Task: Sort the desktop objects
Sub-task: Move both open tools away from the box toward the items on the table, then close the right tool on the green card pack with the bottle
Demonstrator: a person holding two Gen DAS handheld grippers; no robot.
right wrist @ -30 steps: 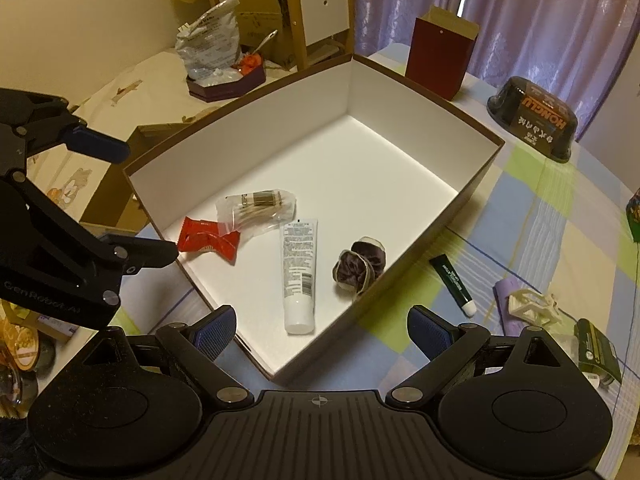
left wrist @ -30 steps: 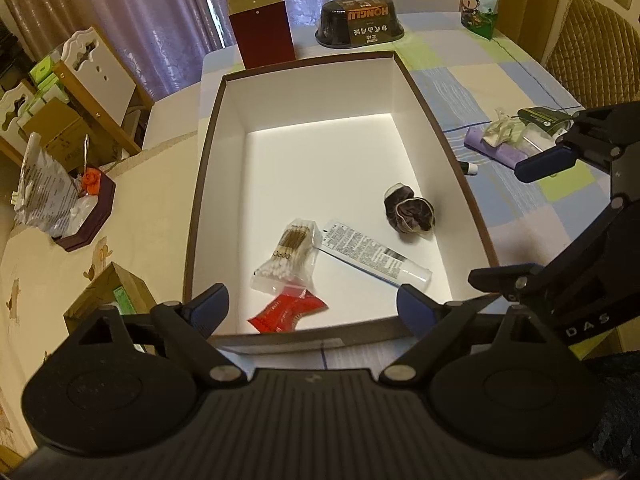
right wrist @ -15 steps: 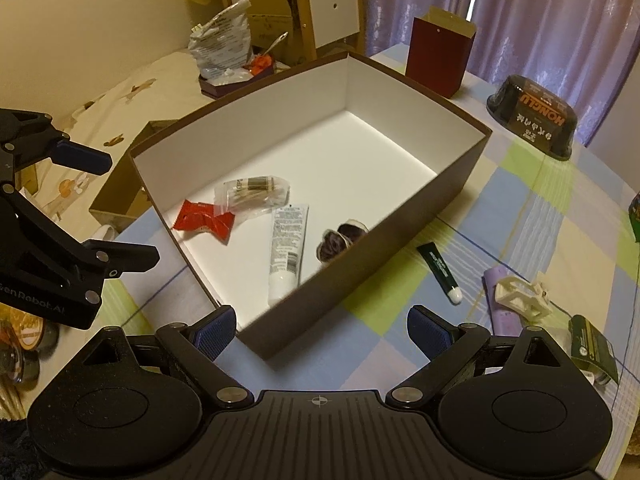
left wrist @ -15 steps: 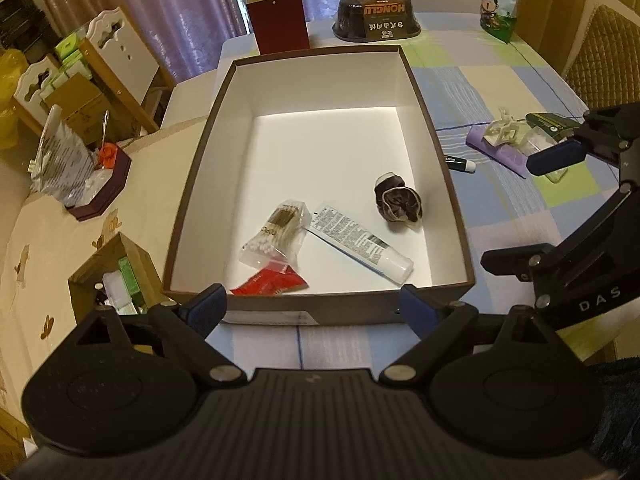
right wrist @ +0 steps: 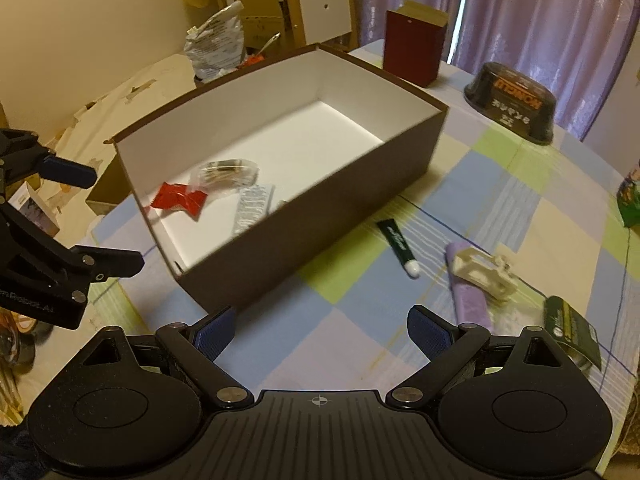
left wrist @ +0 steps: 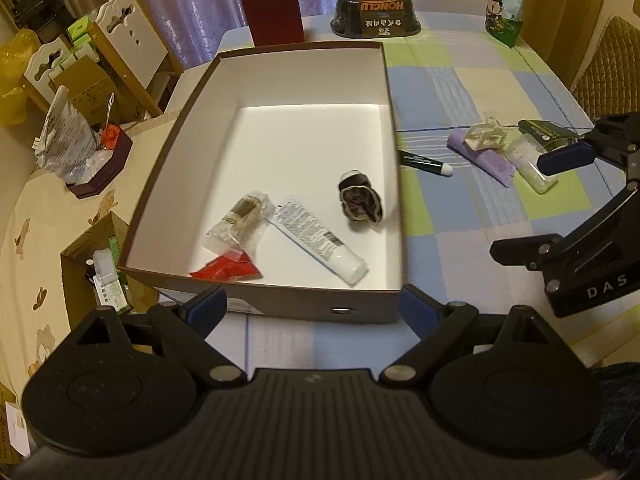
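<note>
A brown box (left wrist: pixel 320 308) with a white inside holds a red packet (left wrist: pixel 228 269), a bag of cotton swabs (left wrist: pixel 240 220), a white tube (left wrist: pixel 320 236) and a dark scrunchie (left wrist: pixel 360 202). On the checked cloth right of the box lie a green tube (right wrist: pixel 398 245), a purple pack (right wrist: pixel 466 300) with a cream clip (right wrist: pixel 486 274) on it, and a dark green packet (right wrist: pixel 572 328). My left gripper (left wrist: pixel 316 308) is open and empty before the box's near wall. My right gripper (right wrist: pixel 320 330) is open and empty, above the cloth near the box corner.
At the table's far end stand a dark red box (left wrist: pixel 274 10), a black bowl (left wrist: pixel 376 14) and a green snack bag (left wrist: pixel 506 0). Left of the table are chairs (left wrist: pixel 120 56), a small dark tray (left wrist: pixel 100 168) and an open carton (left wrist: pixel 96 268).
Both grippers have pulled back from the box and stayed open. The right one has swung right, so more cloth and the loose items show.
</note>
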